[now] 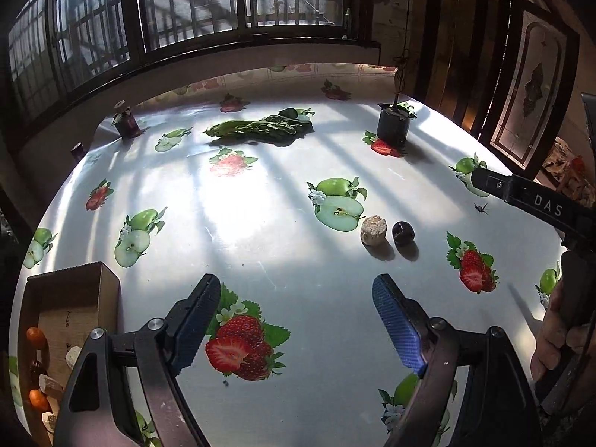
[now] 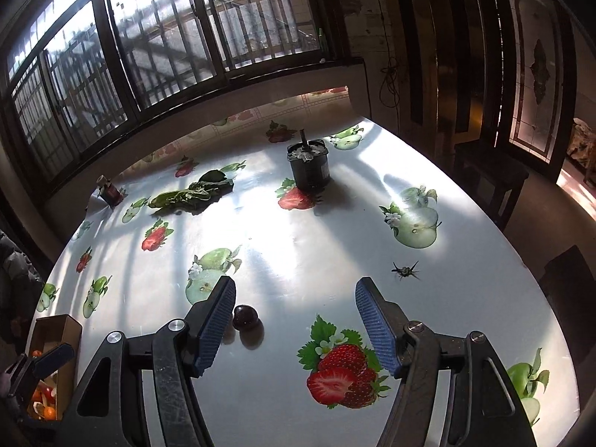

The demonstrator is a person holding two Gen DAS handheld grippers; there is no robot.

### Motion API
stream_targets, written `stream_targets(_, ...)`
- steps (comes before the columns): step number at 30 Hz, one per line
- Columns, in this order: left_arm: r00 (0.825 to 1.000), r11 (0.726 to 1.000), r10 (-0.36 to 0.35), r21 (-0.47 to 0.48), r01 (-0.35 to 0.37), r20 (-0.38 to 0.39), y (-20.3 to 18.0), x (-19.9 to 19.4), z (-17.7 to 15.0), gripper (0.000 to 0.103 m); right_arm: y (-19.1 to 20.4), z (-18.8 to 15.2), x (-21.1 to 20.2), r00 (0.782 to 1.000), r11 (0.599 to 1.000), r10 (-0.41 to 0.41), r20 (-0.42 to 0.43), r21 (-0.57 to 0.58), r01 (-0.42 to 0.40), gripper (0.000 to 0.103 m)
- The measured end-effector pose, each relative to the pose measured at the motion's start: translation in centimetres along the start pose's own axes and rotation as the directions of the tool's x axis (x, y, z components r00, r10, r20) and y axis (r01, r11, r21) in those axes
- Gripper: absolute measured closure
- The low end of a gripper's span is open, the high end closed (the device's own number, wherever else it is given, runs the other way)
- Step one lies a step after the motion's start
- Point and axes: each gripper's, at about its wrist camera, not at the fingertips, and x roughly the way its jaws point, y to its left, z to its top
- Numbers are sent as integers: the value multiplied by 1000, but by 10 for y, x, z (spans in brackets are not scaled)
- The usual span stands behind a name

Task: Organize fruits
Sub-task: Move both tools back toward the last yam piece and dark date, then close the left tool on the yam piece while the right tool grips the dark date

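Jaws of right gripper (image 2: 294,329) apart and empty, no pad pressing on anything, gap widening a little. Jaws of left gripper (image 1: 296,326) wide apart, also empty, only printed tablecloth between them. Two loose items remaining out on bench (image 1: 260,231): dark round plum (image 1: 402,232) and pale rough lump (image 1: 373,228), just beside each other, lump on the side toward the printed apple. Neither with a real long axis; plum near round, lump squat and blocky. From the right wrist view, plum (image 2: 245,318) sitting just off the tip of the left-hand finger (image 2: 216,329), inside the gap but hard against that side, not centred; lump hidden behind that finger. From the left wrist view, both items well ahead and off to the right of the left jaws, with the right gripper's body reaching in from the right edge. Right hand judged much the nearer to plum. Both grippers tilted down toward bench at a moderate slant, fingers level with each other. Cardboard box (image 1: 108,279) at the near-left edge, already holding small oranges (image 1: 36,337) and other pieces; left gripper beside it. Coming move, as a judgement: right jaws needing a small shift to the left to centre plum before closing. Risk: round plum rolling off, or knocking lump, if the near finger touches first.
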Motion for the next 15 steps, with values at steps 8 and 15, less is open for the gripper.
stream_targets(8,998,991,22,-129,-30,-61,42,43,13,20,-3,-20,49,996,999,38,-85,-16,-40,32)
stream_targets(15,992,988,-92,-132,80,-81,11,76,21,20,19,-31,77,984,988,91,-155,-107,-108,39)
